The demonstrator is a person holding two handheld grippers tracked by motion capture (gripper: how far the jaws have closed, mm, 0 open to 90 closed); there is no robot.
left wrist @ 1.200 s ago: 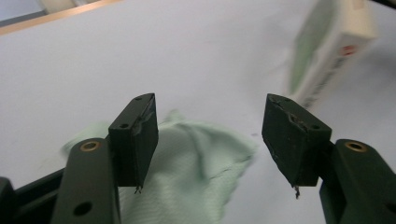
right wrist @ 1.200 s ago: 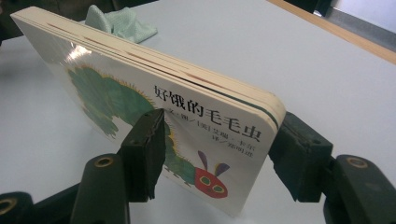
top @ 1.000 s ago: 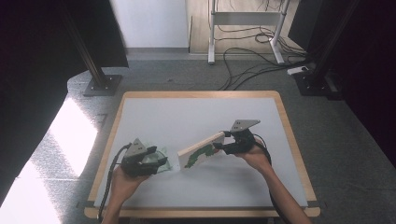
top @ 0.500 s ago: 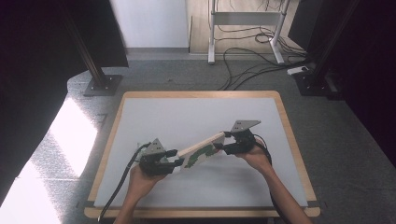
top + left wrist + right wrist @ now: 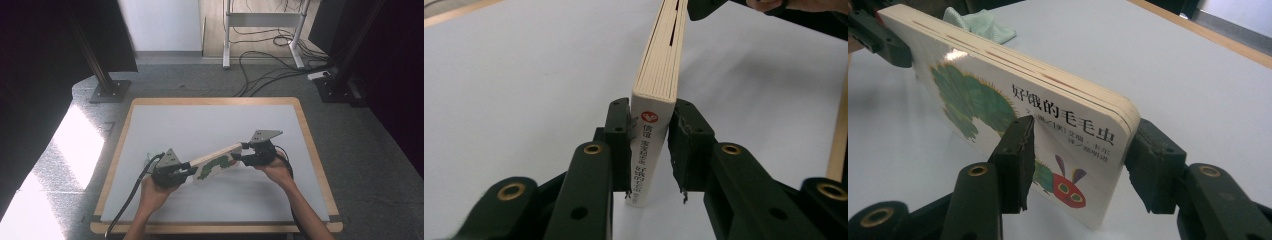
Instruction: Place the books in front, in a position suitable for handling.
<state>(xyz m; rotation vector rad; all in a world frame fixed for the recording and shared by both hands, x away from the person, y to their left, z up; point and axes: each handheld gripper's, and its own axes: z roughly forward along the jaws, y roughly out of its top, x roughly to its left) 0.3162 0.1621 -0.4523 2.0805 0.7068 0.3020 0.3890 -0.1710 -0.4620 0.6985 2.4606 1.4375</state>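
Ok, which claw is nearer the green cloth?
Left. The left claw, jaws just closed further on the book's spine end, is close beside the cloth; the right claw, jaws also just closed further, grips the book's other end, farther from it.

The high view looks forward and down from above the 6 o'clock edge of the pale grey wood-rimmed worktop (image 5: pixel 210 125). Each hand-held gripper view sits close, looking along its jaws from opposite ends of the thick white caterpillar-cover board book (image 5: pixel 216 161), which all views share.
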